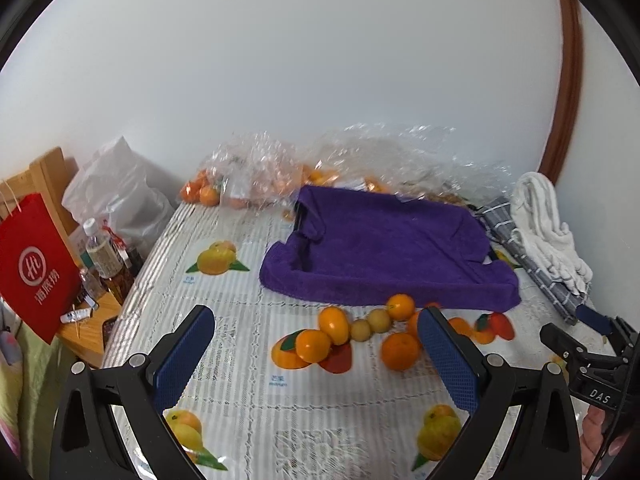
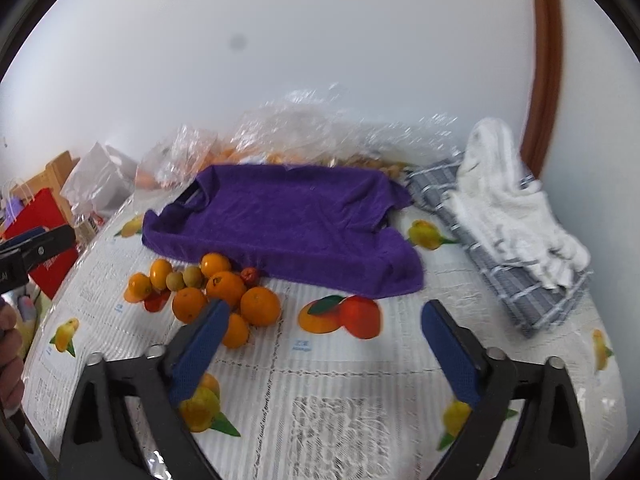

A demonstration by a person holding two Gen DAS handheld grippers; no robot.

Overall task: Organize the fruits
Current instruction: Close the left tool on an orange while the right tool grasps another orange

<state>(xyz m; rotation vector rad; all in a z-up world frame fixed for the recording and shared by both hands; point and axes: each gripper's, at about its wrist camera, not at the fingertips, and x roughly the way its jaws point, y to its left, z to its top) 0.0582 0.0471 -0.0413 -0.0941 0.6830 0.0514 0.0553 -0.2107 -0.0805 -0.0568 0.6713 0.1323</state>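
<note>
Loose fruit near purple towel (image 2: pixel 280 216) front edge: 7 oranges (image 2: pixel 260 306), 2 small yellow-green fruits (image 2: pixel 192 276), 1 small red fruit (image 2: pixel 250 275). Cloths: 3 total — purple, grey-checked (image 2: pixel 516 280), white (image 2: pixel 508 208).

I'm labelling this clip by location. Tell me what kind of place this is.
Probably a room in a home, at a table. A fruit-print tablecloth covers it, folded towels lie on it, and bottles and a red shopping bag crowd a wooden stand beside it.
</note>
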